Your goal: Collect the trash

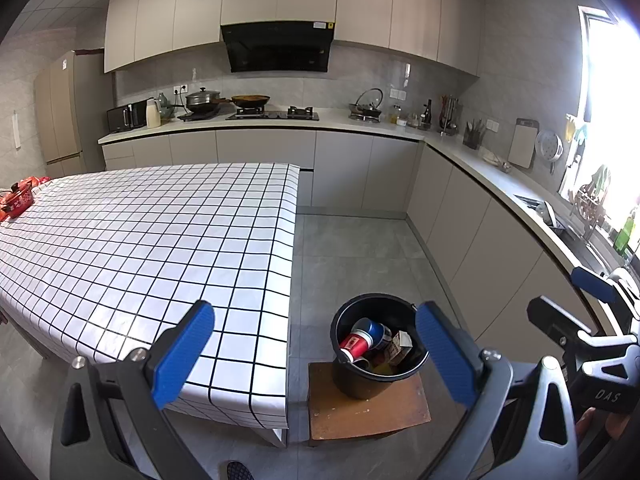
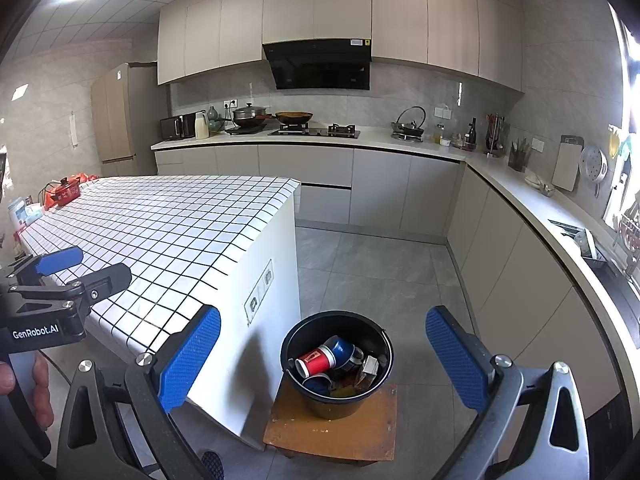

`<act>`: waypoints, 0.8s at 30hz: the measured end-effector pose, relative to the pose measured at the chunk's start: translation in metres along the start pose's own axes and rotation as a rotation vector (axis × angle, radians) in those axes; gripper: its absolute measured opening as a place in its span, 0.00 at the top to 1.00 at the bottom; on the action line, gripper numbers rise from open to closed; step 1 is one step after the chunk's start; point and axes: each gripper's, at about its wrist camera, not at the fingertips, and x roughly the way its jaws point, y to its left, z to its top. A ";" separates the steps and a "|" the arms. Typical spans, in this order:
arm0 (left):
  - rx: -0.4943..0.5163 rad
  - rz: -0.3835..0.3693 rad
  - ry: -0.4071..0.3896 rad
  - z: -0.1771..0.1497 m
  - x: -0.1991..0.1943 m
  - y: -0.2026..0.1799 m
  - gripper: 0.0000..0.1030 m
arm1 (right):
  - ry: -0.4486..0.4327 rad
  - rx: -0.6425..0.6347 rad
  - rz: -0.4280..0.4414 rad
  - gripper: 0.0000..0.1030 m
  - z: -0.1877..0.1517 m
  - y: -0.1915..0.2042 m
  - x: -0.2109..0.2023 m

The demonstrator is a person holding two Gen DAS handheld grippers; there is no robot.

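- Trash sits in a black bucket (image 1: 376, 344), lower centre of the left wrist view: a red cup (image 1: 357, 345), a blue cup (image 1: 374, 330) and a small carton (image 1: 401, 344) lie jumbled inside.
- Bucket stands on a brown wooden stool (image 1: 366, 410) on the grey floor, just beside the end of the desk (image 1: 160, 232).
- Desk carries a white cloth with a black grid and fills the left half of both views; a red pot (image 1: 16, 200) rests at its far left edge.
- Left gripper (image 1: 314, 354) has its blue pads spread wide and holds nothing; the bucket shows between them.
- Right gripper (image 2: 322, 360) is likewise wide open and empty, framing the same bucket.
- In the right wrist view, the left gripper's body appears at the left edge, held by a hand (image 2: 38, 384).
- Kitchen counters, a stove and a range hood line the upper part of both frames.
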 end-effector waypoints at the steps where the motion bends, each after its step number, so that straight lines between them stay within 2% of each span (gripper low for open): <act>1: 0.000 0.000 -0.001 0.000 0.000 0.000 0.02 | 0.000 0.001 0.001 0.00 0.000 0.000 0.000; 24: 0.014 0.004 -0.003 -0.001 0.000 -0.002 0.02 | -0.003 -0.001 0.001 0.00 0.001 0.000 -0.001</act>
